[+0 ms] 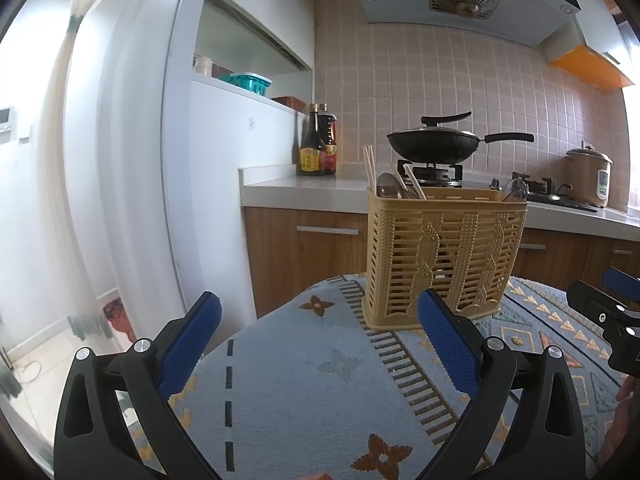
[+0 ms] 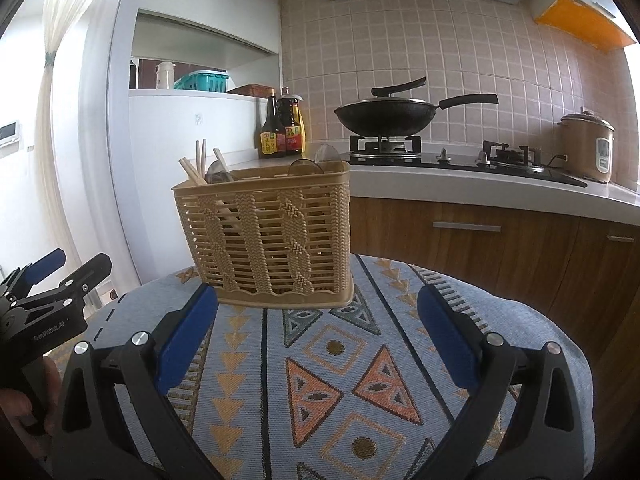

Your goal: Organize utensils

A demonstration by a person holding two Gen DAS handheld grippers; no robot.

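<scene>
A tan slatted plastic utensil basket [image 1: 442,254] stands upright on a round table with a patterned blue cloth [image 1: 312,384]; it also shows in the right wrist view [image 2: 268,236]. Wooden chopsticks [image 1: 370,170] and spoons [image 1: 388,186] stick out of its left end, and clear spoon heads [image 2: 316,160] rise at its right end. My left gripper [image 1: 320,312] is open and empty, just in front and left of the basket. My right gripper [image 2: 318,308] is open and empty, right in front of the basket's base.
Behind the table runs a kitchen counter [image 2: 480,184] with a black wok [image 2: 384,116] on a gas stove, two sauce bottles [image 2: 282,128] and a rice cooker [image 2: 590,148]. Wooden cabinets stand below. A white wall and curtain [image 1: 68,80] are at the left.
</scene>
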